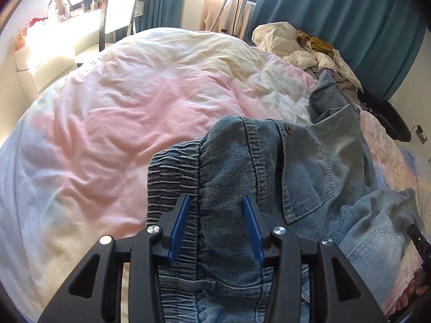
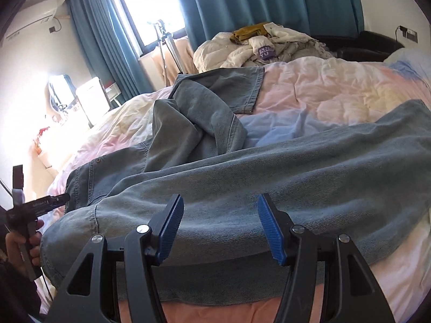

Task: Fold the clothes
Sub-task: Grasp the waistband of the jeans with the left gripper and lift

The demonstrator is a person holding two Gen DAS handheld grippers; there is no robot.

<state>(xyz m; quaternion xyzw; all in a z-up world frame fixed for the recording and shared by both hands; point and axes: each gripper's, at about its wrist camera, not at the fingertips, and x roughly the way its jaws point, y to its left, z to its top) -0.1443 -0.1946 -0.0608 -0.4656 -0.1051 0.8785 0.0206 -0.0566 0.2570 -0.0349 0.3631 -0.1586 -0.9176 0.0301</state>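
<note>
Presently, left wrist view: my left gripper (image 1: 216, 226) stood with jaws parted, gripping nothing, over the jeans (image 1: 242, 167) waistband at six o'clock on the duvet (image 1: 107, 107). Right wrist view: my right gripper (image 2: 221, 226) gaped, unloaded, above one leg; the other lay crumpled at eleven. Folding looked barely begun.

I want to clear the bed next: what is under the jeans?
Only the pastel duvet shows under and around the jeans. Whatever lies beneath their folds is covered.
</note>
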